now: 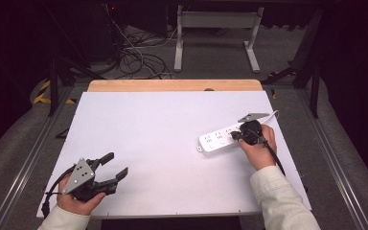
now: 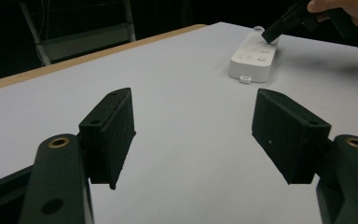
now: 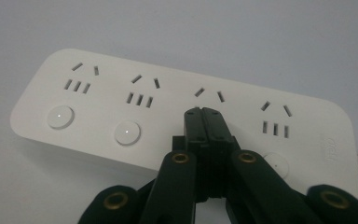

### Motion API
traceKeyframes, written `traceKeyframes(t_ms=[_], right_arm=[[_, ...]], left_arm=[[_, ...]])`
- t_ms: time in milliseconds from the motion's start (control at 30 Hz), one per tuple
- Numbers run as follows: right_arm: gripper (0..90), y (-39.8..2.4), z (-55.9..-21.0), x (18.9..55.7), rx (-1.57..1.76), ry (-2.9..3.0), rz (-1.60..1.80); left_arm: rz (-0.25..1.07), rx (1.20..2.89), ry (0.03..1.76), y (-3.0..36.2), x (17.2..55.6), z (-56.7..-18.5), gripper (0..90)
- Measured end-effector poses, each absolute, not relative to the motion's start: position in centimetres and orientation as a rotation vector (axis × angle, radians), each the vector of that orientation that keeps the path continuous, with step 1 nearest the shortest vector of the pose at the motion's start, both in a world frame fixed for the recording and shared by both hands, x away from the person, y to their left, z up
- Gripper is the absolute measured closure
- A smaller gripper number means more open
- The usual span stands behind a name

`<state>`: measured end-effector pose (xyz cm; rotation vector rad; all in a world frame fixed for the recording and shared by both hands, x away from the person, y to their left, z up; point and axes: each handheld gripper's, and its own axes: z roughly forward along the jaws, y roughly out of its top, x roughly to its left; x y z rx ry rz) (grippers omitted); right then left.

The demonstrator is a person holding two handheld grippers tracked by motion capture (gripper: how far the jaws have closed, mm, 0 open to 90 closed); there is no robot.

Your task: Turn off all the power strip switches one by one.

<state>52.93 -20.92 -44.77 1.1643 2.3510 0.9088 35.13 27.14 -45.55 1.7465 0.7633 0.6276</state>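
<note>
Sockets — four on one power strip (image 3: 177,107) — right claw (image 3: 204,112) closed over it.

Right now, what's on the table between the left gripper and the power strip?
Nothing: the high view shows bare white tabletop between the left gripper and the power strip.
</note>
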Motion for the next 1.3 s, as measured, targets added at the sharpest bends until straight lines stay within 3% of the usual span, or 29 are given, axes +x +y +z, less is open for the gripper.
traceKeyframes(t_ms=[1300], right_arm=[[90.0,-20.58,-45.21,52.76,1.194,2.330,0.883]], left_arm=[[0.635,1.745,0.756,27.10,34.99,-45.46,30.5]])
